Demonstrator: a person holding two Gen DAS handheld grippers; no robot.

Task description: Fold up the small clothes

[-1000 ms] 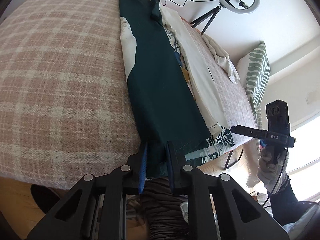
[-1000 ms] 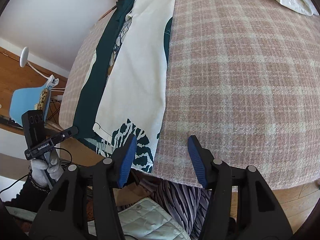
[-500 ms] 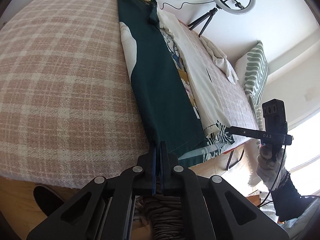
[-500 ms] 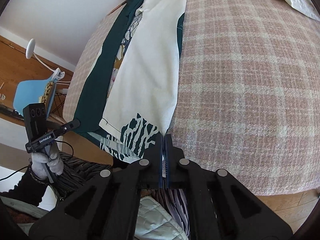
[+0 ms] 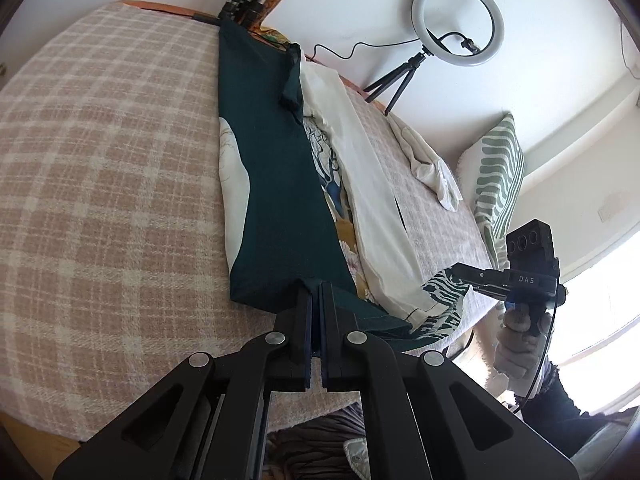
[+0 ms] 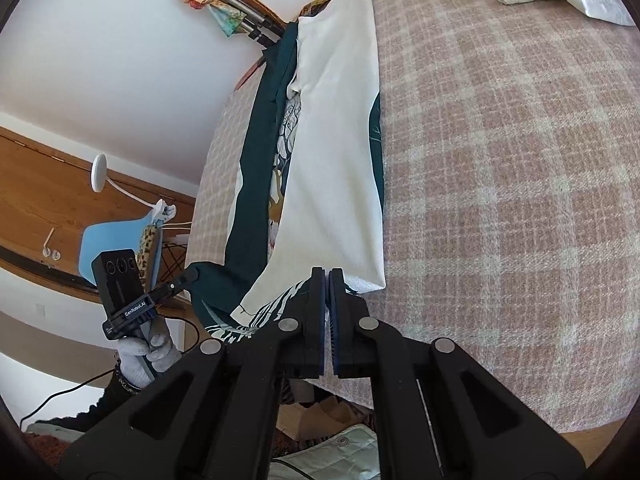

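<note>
A long garment, dark green (image 5: 280, 184) outside and cream (image 6: 332, 168) inside with a floral print, lies folded lengthwise on the pink plaid bed cover (image 5: 100, 200). My left gripper (image 5: 315, 290) is shut on the near green hem. My right gripper (image 6: 328, 276) is shut on the near hem by the cream panel and the zebra-like print. Each view shows the other gripper, held by a gloved hand: the right gripper (image 5: 456, 270) at the printed corner, the left gripper (image 6: 194, 274) at the green corner. The near hem is lifted off the cover.
A ring light on a tripod (image 5: 456, 24) stands behind the bed. A crumpled cream cloth (image 5: 432, 164) and a green striped pillow (image 5: 496, 184) lie to the right. A blue chair (image 6: 120, 248) stands beyond the bed's left side. The bed's near edge runs just under both grippers.
The right jaws, open a second ago, shut on the hem; the left jaws finished shutting. Both grippers have since risen and carried the near hem farther onto the bed.
</note>
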